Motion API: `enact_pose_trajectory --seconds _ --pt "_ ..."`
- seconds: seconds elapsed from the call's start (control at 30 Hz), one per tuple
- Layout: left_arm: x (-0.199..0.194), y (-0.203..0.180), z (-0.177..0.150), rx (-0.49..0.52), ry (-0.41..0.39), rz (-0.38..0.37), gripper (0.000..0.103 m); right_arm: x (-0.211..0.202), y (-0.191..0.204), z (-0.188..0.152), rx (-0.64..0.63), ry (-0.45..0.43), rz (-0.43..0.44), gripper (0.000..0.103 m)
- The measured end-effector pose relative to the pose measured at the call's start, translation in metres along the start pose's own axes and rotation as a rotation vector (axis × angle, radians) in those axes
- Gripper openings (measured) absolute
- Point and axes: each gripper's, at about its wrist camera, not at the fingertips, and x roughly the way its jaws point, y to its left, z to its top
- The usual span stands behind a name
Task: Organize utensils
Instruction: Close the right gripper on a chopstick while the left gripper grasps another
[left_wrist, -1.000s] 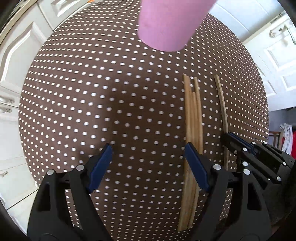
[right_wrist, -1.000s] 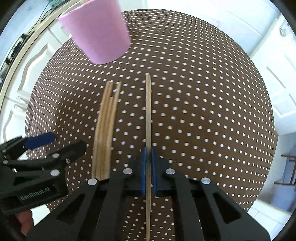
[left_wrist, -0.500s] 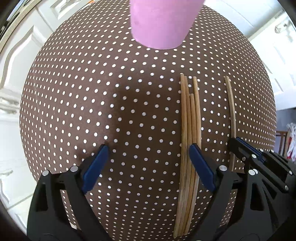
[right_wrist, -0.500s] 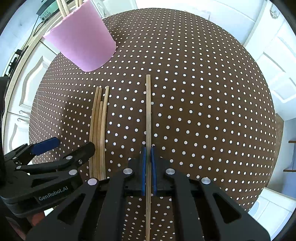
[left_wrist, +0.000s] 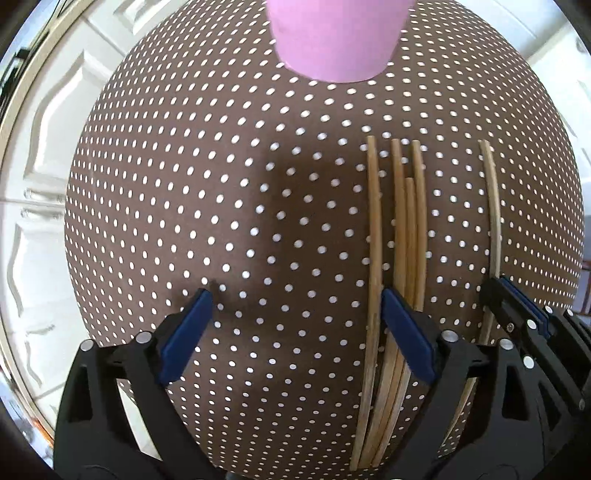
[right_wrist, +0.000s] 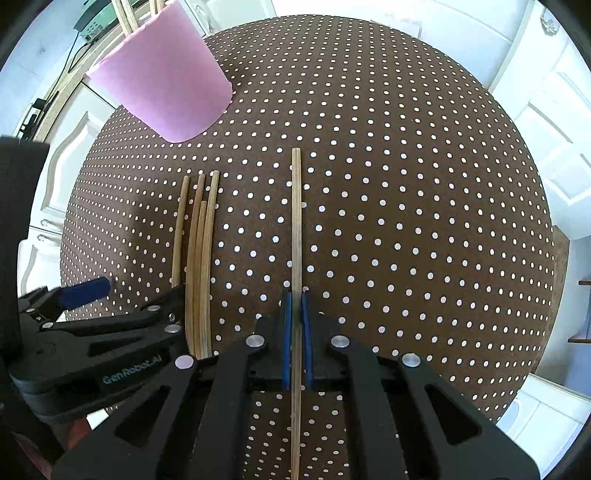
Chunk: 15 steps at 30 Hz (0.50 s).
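right wrist: slim bamboo chopstick (right_wrist: 296, 221), dotted tablecloth (right_wrist: 406, 221)

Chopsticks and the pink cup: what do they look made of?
The thin tan chopsticks look like bamboo or light wood: matte, with faint lengthwise grain. The tapered pink cup looks like matte plastic or silicone: even colour, no gloss; which one is unclear.
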Motion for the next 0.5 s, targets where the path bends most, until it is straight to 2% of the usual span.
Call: enact_pose_trajectory --seconds 0.07,0.1,0.13,0.2,0.3,0.5 --pt "-0.006 -0.009 0.0 0.002 -0.009 -0.049 0.068 0.001 0.001 0.002 -0.002 0.002 -0.004 0.004" --pt "-0.008 -0.013 -0.001 0.005 -0.014 -0.064 0.056 0.001 0.001 0.002 -0.003 0.003 -0.007 0.004" --pt "-0.011 -0.02 -0.002 0.021 -0.026 -0.064 0.038 0.002 0.001 0.004 -0.003 0.004 -0.009 0.004" --pt "-0.016 -0.034 -0.002 0.076 -0.045 -0.072 0.013 0.003 -0.003 0.006 0.024 0.004 0.013 0.004" --pt "-0.016 -0.045 -0.003 0.118 -0.064 -0.063 0.008 0.004 -0.007 0.008 0.043 0.009 0.028 0.004" --pt "-0.016 -0.043 -0.01 0.09 -0.076 -0.088 0.006 0.005 0.002 0.014 -0.023 0.024 -0.009 0.004"
